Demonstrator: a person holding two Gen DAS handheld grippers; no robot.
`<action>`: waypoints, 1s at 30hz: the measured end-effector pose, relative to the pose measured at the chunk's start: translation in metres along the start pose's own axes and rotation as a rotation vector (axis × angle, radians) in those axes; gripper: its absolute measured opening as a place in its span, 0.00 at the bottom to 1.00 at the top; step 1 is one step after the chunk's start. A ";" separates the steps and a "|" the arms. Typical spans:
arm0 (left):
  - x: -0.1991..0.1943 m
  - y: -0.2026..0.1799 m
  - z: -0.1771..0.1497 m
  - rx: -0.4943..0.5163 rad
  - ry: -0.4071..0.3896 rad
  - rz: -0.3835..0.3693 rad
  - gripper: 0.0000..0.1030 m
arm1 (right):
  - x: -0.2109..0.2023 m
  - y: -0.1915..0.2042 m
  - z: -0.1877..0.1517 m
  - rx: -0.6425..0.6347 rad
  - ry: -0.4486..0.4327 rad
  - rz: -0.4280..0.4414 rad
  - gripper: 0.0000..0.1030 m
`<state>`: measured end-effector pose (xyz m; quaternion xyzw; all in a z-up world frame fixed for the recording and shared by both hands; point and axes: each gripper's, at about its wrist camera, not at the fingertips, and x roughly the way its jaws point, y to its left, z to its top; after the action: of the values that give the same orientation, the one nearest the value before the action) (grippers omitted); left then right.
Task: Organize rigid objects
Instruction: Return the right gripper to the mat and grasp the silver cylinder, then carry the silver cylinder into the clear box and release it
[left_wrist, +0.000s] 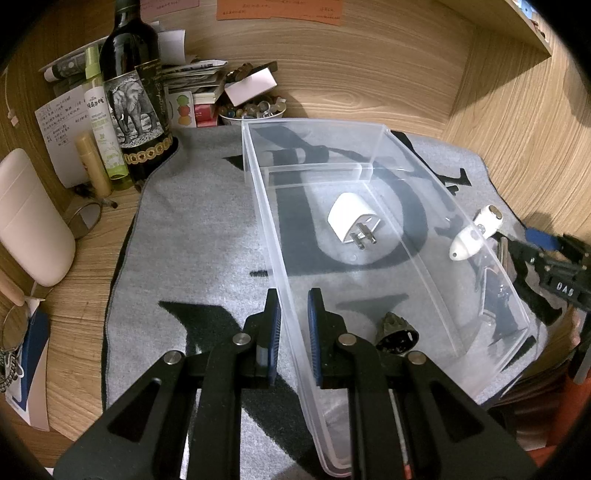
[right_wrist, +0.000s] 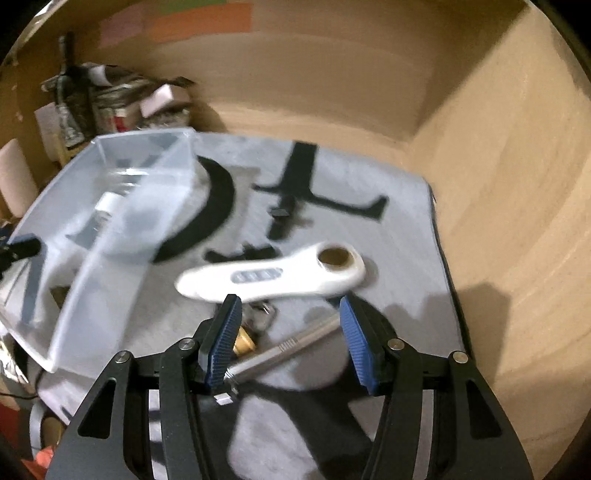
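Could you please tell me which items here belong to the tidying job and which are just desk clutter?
Job: clear bin, white charger inside it, white thermometer, metal pen, left gripper pinching the bin wall.

Clutter: wine bottle, spray bottle, paper stack.

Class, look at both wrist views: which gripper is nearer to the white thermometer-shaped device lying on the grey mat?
Right. The right gripper hovers just short of the white device, jaws open. The left gripper is across the clear bin, clamped on its near wall.
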<state>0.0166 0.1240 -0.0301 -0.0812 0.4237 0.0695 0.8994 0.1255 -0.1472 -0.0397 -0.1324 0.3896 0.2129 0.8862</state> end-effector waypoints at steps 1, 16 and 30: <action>0.000 0.000 0.000 -0.001 0.000 -0.001 0.13 | 0.002 -0.002 -0.004 0.013 0.015 0.001 0.50; 0.000 -0.001 0.000 -0.001 0.000 0.001 0.13 | 0.038 -0.016 -0.019 0.172 0.100 0.060 0.56; 0.000 -0.001 0.000 -0.002 0.000 0.000 0.13 | 0.019 -0.023 -0.035 0.131 0.052 0.028 0.14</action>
<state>0.0173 0.1234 -0.0302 -0.0821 0.4239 0.0698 0.8993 0.1259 -0.1758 -0.0758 -0.0741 0.4276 0.1956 0.8794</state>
